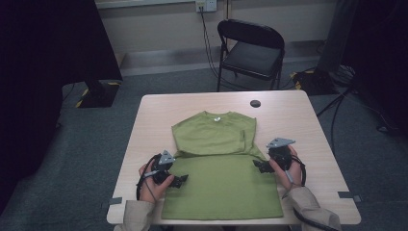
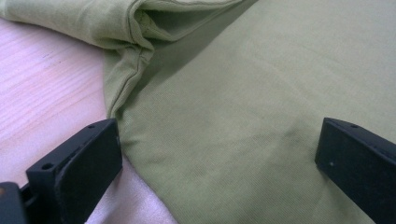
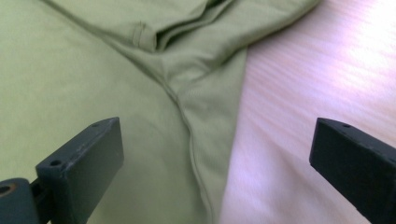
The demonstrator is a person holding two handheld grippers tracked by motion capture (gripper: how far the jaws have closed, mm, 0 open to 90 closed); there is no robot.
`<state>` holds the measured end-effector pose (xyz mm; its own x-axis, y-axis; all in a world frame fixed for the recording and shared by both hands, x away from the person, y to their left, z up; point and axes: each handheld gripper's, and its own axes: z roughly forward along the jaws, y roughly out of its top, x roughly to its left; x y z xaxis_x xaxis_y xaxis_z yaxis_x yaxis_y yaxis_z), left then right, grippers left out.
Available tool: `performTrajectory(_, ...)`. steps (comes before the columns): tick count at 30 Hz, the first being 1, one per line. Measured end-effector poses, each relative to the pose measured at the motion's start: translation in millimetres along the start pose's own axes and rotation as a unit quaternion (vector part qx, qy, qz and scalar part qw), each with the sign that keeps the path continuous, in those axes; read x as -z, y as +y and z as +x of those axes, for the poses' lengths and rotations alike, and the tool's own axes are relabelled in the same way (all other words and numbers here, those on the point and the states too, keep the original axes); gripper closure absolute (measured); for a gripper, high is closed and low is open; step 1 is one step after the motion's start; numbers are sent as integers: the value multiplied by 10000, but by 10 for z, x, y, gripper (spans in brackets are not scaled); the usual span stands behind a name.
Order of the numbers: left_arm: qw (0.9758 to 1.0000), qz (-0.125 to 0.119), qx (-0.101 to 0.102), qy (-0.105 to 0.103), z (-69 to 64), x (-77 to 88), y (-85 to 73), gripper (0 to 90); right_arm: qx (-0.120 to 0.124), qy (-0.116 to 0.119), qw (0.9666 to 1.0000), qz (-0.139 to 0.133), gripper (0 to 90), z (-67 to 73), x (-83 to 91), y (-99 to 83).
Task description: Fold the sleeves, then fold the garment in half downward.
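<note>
A green T-shirt (image 1: 219, 168) lies flat on the light wooden table (image 1: 298, 125), collar away from me, both sleeves folded in over the chest. My left gripper (image 1: 179, 181) rests at the shirt's left edge near the armpit, jaws spread wide over the side seam (image 2: 116, 100) with nothing gripped. At the shirt's right edge, below the folded sleeve, my right gripper (image 1: 258, 166) stands open too. Its jaws straddle the right side hem (image 3: 201, 154), one over cloth, one over bare wood. The shirt (image 2: 233, 102) and its folded sleeves (image 3: 196, 42) lie loose.
A small dark round disc (image 1: 255, 103) lies near the table's far edge. Behind the table stands a black folding chair (image 1: 251, 50). Cables run over the grey floor at the right. Tape marks (image 1: 114, 200) sit at the near corners.
</note>
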<state>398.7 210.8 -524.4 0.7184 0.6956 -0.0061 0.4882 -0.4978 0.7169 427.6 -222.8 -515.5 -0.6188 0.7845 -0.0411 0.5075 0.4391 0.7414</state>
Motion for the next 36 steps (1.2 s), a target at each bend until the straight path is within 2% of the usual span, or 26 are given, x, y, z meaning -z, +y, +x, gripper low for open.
performTrajectory(3,10000,0,1,2,-1,0,0,0,-47,59,10000,37,18,-9,42,-68)
performTrajectory(10,10000,3,1,2,0,1,0,0,-73,9,10000,46,17,-53,114,-201)
performTrajectory(16,10000,3,10,10,0,1,-1,0,-86,179,9996,200,0,-70,105,-210)
performTrajectory(29,10000,13,19,21,3,2,0,0,-85,183,9996,205,0,-70,103,-209)
performTrajectory(33,10000,51,74,27,7,18,1,0,-85,183,9996,205,0,-70,103,-209)
performTrajectory(36,9992,81,309,227,45,59,9,39,-82,184,9996,205,0,-71,103,-209)
